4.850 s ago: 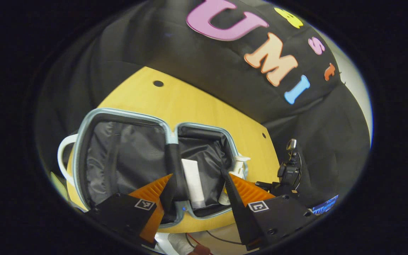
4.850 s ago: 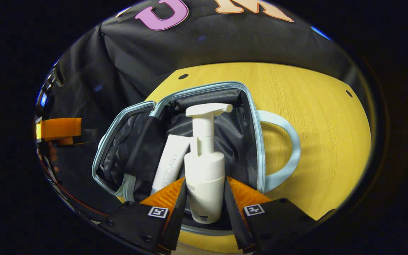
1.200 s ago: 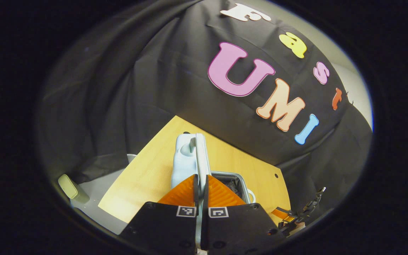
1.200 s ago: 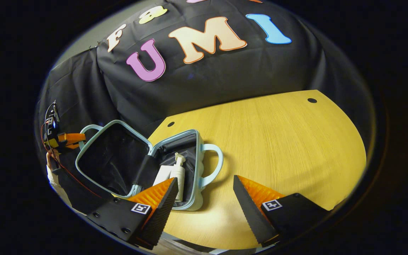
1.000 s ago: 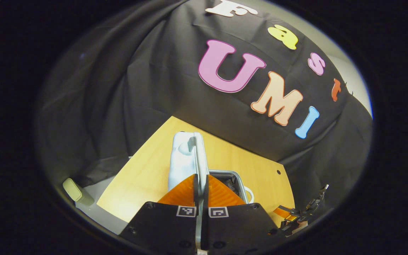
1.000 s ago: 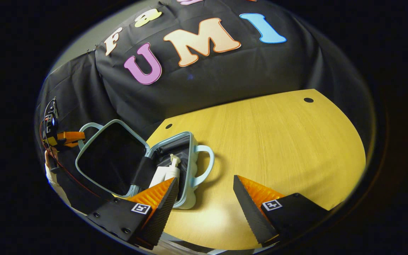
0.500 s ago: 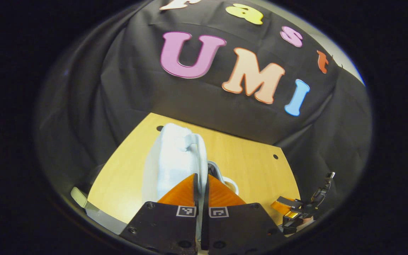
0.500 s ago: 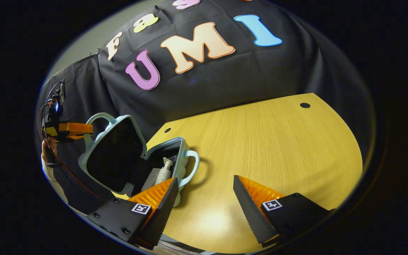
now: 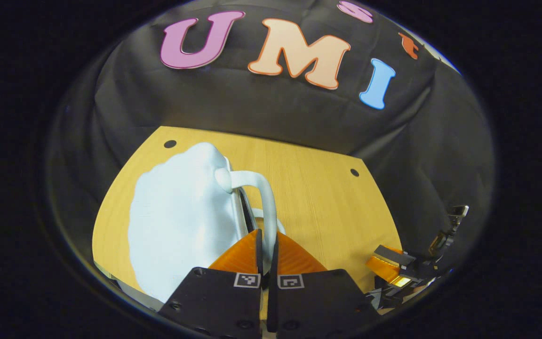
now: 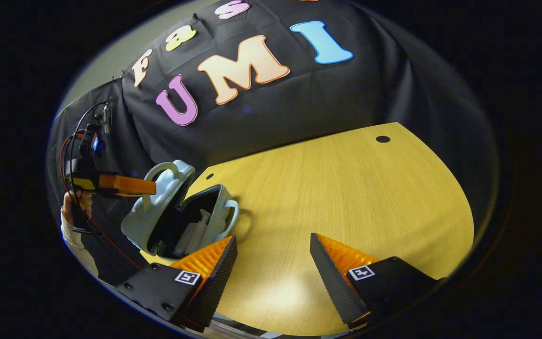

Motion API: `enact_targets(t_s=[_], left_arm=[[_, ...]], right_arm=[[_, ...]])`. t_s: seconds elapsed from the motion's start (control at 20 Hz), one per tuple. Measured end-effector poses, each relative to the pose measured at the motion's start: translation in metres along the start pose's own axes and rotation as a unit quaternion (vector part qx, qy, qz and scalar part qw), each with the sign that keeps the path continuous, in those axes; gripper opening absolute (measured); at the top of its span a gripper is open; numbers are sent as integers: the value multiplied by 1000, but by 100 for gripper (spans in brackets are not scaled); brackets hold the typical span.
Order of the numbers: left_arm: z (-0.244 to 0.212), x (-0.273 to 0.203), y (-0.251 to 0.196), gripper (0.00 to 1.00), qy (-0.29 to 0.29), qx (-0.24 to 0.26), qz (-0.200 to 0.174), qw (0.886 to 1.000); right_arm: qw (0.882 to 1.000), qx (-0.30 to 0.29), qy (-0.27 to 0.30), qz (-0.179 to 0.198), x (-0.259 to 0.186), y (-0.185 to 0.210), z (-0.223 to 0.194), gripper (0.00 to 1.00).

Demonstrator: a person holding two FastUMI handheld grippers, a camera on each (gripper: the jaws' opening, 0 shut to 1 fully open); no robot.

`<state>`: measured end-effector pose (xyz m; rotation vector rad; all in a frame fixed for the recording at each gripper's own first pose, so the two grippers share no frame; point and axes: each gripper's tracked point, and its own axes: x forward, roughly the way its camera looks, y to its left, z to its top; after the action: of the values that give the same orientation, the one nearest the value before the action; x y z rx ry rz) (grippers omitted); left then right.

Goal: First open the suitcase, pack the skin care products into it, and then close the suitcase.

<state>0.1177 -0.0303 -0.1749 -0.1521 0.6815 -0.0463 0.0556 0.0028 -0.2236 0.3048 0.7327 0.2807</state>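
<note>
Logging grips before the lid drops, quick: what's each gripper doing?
Left gripper: shut on the suitcase lid's handle.
Right gripper: open, holding nothing.

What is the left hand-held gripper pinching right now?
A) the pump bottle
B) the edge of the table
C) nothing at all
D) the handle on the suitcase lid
D: in the left gripper view the left hand-held gripper is shut on the pale handle of the suitcase lid, and the right gripper view shows the lid raised, partly folded over the base.
</note>
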Motion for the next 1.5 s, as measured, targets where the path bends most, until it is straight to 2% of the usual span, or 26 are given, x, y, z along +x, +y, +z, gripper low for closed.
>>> enact_targets(t_s=[0.35,0.65,0.85,1.0,1.1,1.15,1.25,1.35,1.5], left_arm=[[-36,58,-12,0,70,34,40,996],[-66,80,-5,0,132,55,72,987],[-70,82,-4,0,149,65,72,984],[-72,83,-7,8,151,74,70,983],[-76,85,-9,19,156,60,71,983],[-79,82,-9,29,161,55,74,983],[-77,72,-21,66,165,59,62,982],[-81,69,-24,100,172,89,70,979],[-85,45,-18,97,180,136,73,972]], right_arm=[[999,29,-13,-12,-8,-13,-4,98],[998,45,-20,-27,-16,-23,-7,98],[998,40,-27,-43,-24,-38,-6,98],[997,46,-40,-46,-32,-44,-1,98],[997,46,-46,-48,-38,-46,2,98],[997,46,-49,-47,-39,-47,3,98],[997,45,-53,-45,-43,-47,4,98],[996,43,-57,-43,-46,-48,4,98],[996,43,-62,-39,-53,-46,4,98]])
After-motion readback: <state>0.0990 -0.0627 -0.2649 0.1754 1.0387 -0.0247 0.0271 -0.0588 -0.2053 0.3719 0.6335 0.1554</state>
